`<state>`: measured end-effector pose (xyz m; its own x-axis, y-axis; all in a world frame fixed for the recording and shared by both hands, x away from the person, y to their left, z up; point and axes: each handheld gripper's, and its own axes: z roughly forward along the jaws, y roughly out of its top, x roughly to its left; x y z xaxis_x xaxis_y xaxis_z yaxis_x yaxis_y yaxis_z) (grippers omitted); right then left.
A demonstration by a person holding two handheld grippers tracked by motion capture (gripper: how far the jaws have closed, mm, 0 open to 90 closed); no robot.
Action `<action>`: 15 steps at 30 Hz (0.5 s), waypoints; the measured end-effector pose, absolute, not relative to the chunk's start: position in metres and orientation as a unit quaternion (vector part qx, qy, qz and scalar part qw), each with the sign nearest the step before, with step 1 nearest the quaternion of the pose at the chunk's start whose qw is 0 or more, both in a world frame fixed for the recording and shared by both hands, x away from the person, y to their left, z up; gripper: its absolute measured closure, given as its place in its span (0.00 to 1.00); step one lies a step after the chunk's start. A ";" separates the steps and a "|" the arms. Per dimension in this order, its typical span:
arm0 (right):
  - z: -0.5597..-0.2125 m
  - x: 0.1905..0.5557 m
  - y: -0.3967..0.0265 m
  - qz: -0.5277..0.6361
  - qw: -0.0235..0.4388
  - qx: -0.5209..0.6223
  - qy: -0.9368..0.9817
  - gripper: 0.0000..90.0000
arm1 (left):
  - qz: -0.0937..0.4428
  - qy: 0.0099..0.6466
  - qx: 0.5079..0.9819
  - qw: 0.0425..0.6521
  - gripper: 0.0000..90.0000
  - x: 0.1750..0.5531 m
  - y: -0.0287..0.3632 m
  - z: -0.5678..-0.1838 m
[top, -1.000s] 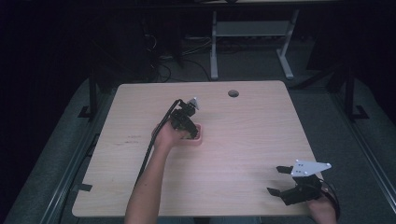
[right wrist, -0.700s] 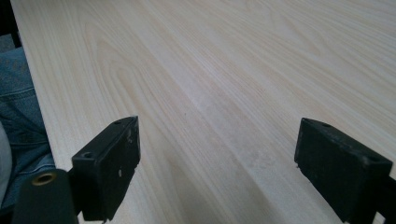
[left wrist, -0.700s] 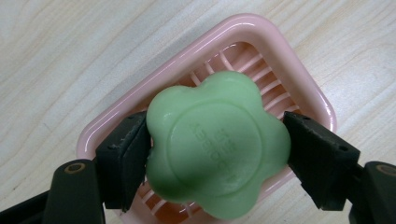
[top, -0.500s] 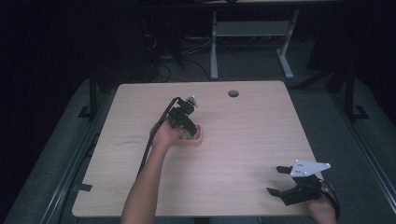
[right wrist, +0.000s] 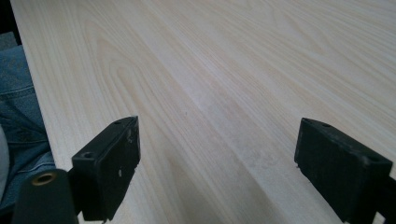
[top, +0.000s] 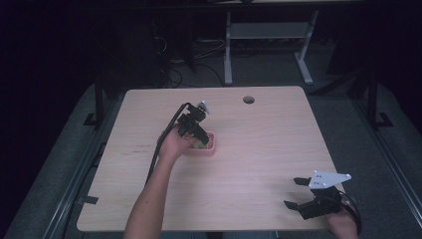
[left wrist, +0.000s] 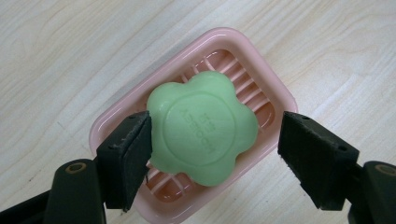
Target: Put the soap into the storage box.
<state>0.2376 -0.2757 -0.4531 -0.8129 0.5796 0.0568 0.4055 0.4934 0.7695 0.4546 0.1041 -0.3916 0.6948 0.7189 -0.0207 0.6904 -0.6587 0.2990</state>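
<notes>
A green flower-shaped soap (left wrist: 203,126) lies in a pink ribbed soap dish (left wrist: 275,95) on the wooden table. My left gripper (left wrist: 215,140) hangs over it, open, with its jaws on either side of the soap. One jaw touches the soap's edge and the other stands well apart from it. From above, the left gripper (top: 196,134) is at mid-table over the dish (top: 210,149). My right gripper (top: 293,191) rests near the front right corner, open, with bare table between its jaws (right wrist: 217,140).
The light wood table (top: 259,149) has a round cable hole (top: 248,99) near its far edge. A white desk frame (top: 268,30) and cables stand on the dark floor behind. The person's jeans (right wrist: 18,93) show past the table's front edge.
The left gripper has edged slightly to the left over the dish. The right gripper has not moved.
</notes>
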 end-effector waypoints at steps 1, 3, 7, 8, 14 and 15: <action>-0.453 0.238 -0.276 0.415 0.108 0.284 0.858 0.15 | 0.050 0.388 0.909 0.147 0.29 0.454 0.105 -0.391; -0.452 0.237 -0.275 0.414 0.107 0.288 0.857 0.15 | 0.050 0.387 0.909 0.147 0.29 0.453 0.105 -0.391; -0.453 0.237 -0.274 0.413 0.106 0.288 0.858 0.15 | 0.051 0.386 0.908 0.155 0.29 0.449 0.106 -0.389; -0.453 0.237 -0.275 0.412 0.107 0.287 0.858 0.15 | 0.051 0.386 0.908 0.155 0.29 0.449 0.106 -0.389; -0.454 0.237 -0.274 0.411 0.105 0.288 0.858 0.15 | 0.054 0.378 0.910 0.164 0.29 0.444 0.107 -0.383; -0.454 0.237 -0.274 0.411 0.105 0.288 0.858 0.15 | 0.054 0.378 0.910 0.164 0.29 0.444 0.107 -0.383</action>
